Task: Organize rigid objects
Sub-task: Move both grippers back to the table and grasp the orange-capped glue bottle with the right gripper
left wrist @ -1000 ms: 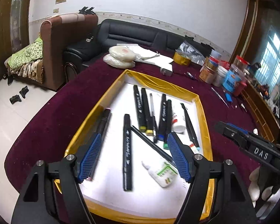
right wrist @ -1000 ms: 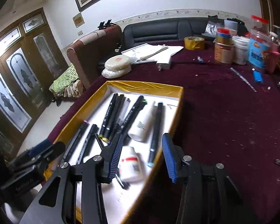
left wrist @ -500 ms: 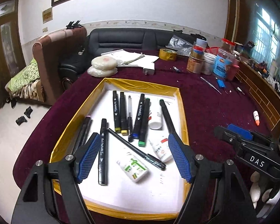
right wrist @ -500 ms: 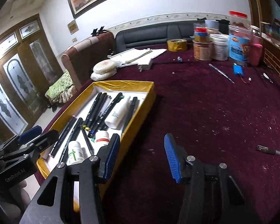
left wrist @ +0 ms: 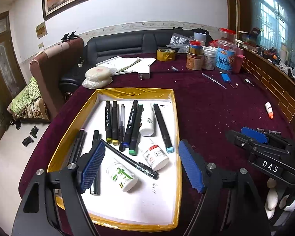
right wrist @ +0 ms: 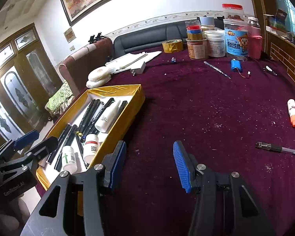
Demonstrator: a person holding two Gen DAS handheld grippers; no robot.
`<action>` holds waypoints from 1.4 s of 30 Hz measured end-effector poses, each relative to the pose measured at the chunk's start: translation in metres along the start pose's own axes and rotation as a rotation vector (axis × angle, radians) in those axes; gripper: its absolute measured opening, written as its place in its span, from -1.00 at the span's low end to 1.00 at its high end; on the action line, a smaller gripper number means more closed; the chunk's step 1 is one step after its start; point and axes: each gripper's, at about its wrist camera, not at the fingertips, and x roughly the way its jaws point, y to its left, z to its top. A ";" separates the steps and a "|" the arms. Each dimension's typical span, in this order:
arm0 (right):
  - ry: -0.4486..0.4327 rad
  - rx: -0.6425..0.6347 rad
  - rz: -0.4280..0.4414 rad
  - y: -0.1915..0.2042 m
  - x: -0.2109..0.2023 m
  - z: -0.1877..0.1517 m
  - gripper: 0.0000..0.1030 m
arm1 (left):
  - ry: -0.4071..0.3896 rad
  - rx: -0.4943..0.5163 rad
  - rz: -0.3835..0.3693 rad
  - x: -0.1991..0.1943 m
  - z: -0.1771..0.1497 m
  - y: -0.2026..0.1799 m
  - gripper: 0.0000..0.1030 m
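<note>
The left tool (left wrist: 141, 165), spread and just widening with nothing pinched, hangs over the gold-rimmed white cardboard tray (left wrist: 127, 93) holding black marker pens (left wrist: 134, 125) and white bottles (left wrist: 156, 156). The right tool (right wrist: 149, 165), spread and empty, hangs over bare maroon surface (right wrist: 206, 108) beside the tray's right edge. A clear pen (right wrist: 279, 148) lies near the frame edge.

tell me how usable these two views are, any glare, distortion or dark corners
Left wrist view: sharp, fisheye bends the gold tray rim and the walls, corners vignetted black, the window at upper right is hazy and bluish. Right wrist view: also sharp, the same bowing on the maroon tablecloth, black corners, mild sheen on the jars.
</note>
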 end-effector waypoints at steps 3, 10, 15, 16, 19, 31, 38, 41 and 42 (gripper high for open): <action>-0.003 0.004 -0.002 -0.005 -0.002 -0.001 -0.13 | 0.001 0.017 0.003 0.001 0.000 -0.007 0.52; -0.001 0.028 -0.004 -0.015 -0.003 -0.005 -0.12 | 0.013 0.048 0.008 0.002 -0.002 -0.020 0.52; 0.000 0.038 -0.007 -0.022 -0.004 -0.007 -0.12 | 0.016 0.065 0.011 0.003 -0.002 -0.028 0.52; 0.002 0.038 -0.007 -0.023 -0.004 -0.007 -0.12 | 0.017 0.067 0.011 0.003 -0.002 -0.029 0.52; 0.003 0.039 -0.007 -0.026 -0.004 -0.008 -0.12 | 0.019 0.076 0.013 0.004 -0.003 -0.034 0.52; -0.078 0.221 -0.294 -0.168 -0.055 0.018 -0.12 | 0.084 0.099 -0.126 0.014 -0.010 -0.057 0.52; -0.010 0.344 -0.431 -0.261 -0.053 0.034 -0.12 | 0.093 0.111 -0.223 0.013 -0.013 -0.073 0.52; 0.020 0.364 -0.404 -0.275 -0.034 0.043 -0.12 | 0.084 0.117 -0.291 0.008 -0.012 -0.079 0.52; 0.032 0.368 -0.393 -0.277 -0.026 0.047 -0.12 | 0.079 0.120 -0.310 0.005 -0.012 -0.082 0.52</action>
